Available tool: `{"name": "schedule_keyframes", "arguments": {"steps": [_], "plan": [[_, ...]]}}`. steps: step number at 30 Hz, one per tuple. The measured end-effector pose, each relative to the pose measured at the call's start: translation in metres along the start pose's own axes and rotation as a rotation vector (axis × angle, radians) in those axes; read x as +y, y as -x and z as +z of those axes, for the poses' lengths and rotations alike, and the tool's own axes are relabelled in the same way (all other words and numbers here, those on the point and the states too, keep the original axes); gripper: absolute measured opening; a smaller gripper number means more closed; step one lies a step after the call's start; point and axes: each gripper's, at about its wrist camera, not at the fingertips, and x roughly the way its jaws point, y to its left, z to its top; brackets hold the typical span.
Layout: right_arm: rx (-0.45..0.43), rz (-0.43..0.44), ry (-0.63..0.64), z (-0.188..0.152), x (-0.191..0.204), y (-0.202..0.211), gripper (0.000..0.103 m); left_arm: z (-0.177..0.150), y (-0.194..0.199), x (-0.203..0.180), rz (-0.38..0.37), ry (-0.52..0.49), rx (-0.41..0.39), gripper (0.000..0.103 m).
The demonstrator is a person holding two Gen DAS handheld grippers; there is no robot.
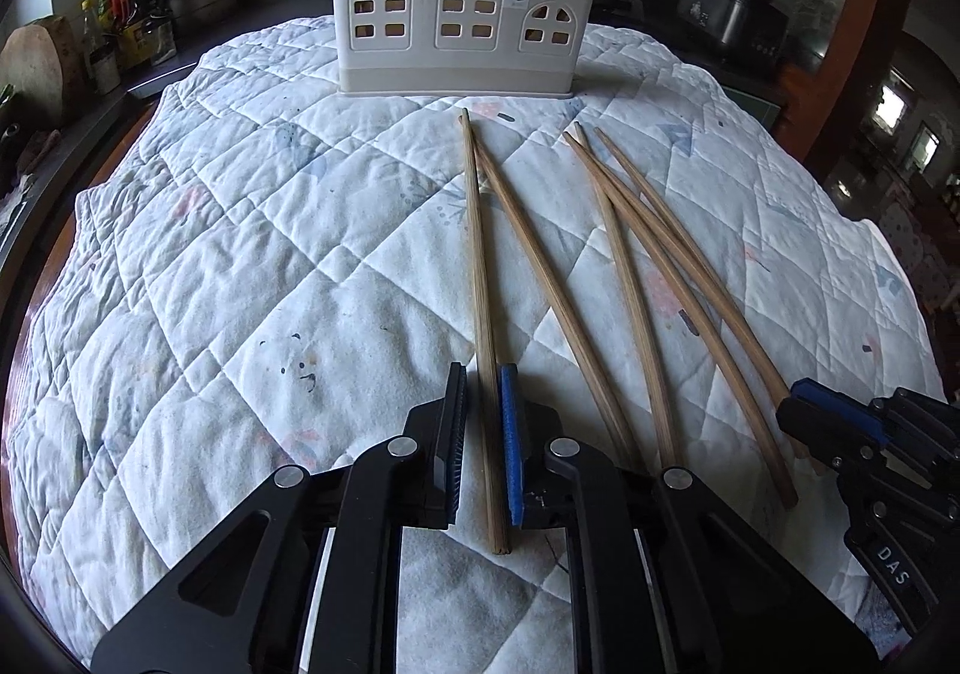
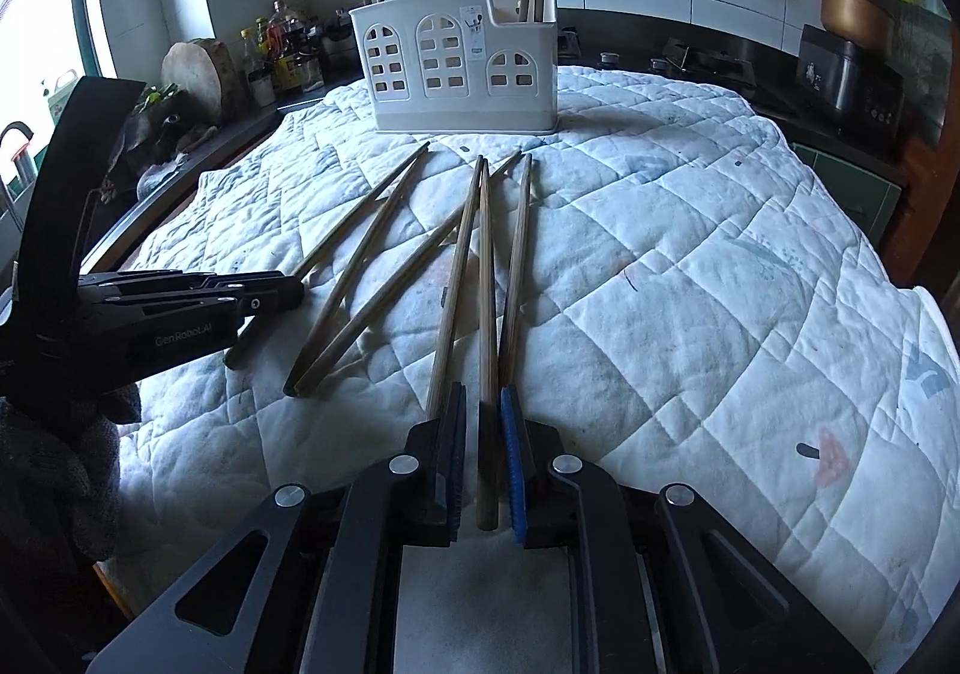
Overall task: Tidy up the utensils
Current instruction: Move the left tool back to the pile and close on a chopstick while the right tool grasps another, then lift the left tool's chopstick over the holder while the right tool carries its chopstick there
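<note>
Black arms of the left tool point(image 1: 483, 416) are seen closest — its pads are spread a little around one chopstick point(image 1: 480, 266), not yet pressed tight. One chopstick point(image 2: 486, 314) is likewise framed loosely by the right tool point(image 2: 483, 434). More chopsticks point(image 1: 654, 266) are laid beside them on the quilted cloth point(image 1: 240, 266). Farther back, a white holder point(image 1: 456, 8) is stood upright — some sticks are kept inside.

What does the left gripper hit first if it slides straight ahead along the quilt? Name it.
Probably the white utensil caddy. The left gripper straddles a chopstick pointing toward it, with bare quilt between; depth is unclear.
</note>
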Motion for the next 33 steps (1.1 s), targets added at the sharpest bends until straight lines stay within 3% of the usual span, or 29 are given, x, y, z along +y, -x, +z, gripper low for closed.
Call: {"name": "schedule_keyframes", "arguments": {"steps": [14,20,33], "plan": [[-0.003,-0.071,0.096,0.000,0.009,-0.003,0.007,0.005,-0.005,0.000,-0.028,-0.044,-0.010,0.011],[-0.063,-0.061,0.080,0.009,0.008,0.017,0.007,0.006,0.001,0.006,-0.044,-0.031,-0.024,0.006],[-0.243,-0.001,0.037,0.075,0.000,0.073,0.007,0.032,0.057,0.026,-0.087,-0.014,-0.195,0.005]]}}
